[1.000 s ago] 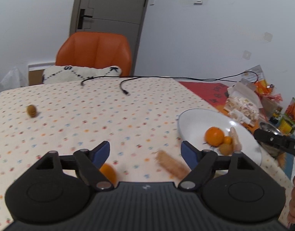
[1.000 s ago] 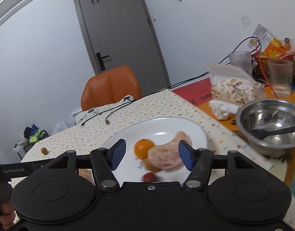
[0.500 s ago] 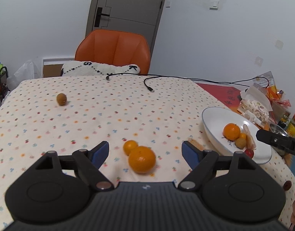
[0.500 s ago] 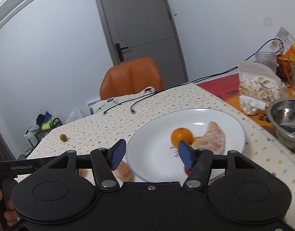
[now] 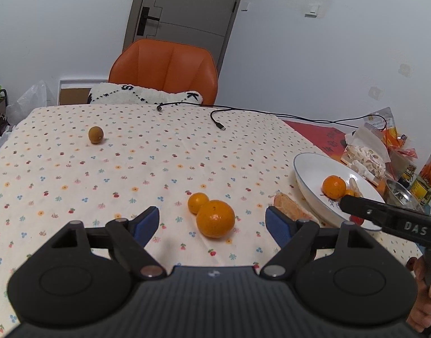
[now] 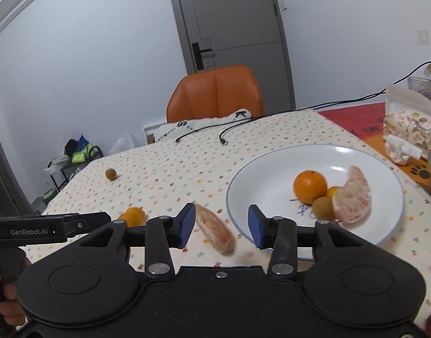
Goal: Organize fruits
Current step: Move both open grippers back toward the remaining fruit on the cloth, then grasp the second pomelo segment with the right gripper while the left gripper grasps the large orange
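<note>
**Fruit sorting: partly done**

While both grippers are held wide open and empty, four fruits are left on the tablecloth. White plate [image 6: 243,180], right of frame, is loaded with an orange [image 6: 310,186], peeled segment [image 6: 353,197] and small fruits. Left gripper [image 5: 212,222] is lined up on large orange [image 5: 215,218], touching small mandarin [image 5: 198,202]. Right gripper [image 6: 220,225] is framed around loose peeled segment [image 6: 215,231]. Brown fruit [image 5: 95,134] is left upper left.

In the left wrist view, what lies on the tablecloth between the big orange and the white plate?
A peeled citrus segment lies between the big orange and the white plate. The left wrist view shows it, partly behind a claw finger.
</note>
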Motion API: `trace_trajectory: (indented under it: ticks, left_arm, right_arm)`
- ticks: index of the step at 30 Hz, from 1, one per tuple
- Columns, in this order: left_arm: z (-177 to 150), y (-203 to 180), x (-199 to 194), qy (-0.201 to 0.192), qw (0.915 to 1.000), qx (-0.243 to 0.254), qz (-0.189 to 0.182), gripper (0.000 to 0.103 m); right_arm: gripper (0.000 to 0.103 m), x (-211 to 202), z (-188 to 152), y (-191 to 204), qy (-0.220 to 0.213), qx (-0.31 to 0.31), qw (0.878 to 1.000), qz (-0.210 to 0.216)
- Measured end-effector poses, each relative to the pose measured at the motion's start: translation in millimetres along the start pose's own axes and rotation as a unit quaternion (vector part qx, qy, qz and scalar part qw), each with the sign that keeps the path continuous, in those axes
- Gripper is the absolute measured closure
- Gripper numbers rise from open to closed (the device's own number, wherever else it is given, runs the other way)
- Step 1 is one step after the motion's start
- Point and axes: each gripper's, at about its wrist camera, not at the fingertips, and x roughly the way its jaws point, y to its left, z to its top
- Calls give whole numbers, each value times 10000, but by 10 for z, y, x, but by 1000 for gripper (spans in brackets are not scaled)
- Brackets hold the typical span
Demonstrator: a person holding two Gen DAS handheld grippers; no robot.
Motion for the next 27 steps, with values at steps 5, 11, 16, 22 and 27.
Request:
trace_trajectory:
  ticks: [5,11,16,22,27]
  left_arm:
    - [-24,52,5,60,10000,-47,-35,22]
    - [-16,83,29,76,9999,-61,-65,22]
    - [-10,79,81,123,9999,-50,-69,23]
    - [3,22,186,157,9998,-19,-91,23]
    - [-5,-39,281,245,9996,-42,-148,25]
  right_arm:
    - [67,126,-32,79,113,-136,9998,-31]
    - [72,224,-57,164,217,-332,9992,27]
    - [73,295,-82,177,342,-368,9987,31]
    - [84,374,-102,161,438,-375,9983,-51]
    - [91,352,-106,147,467,-400,9981,25]
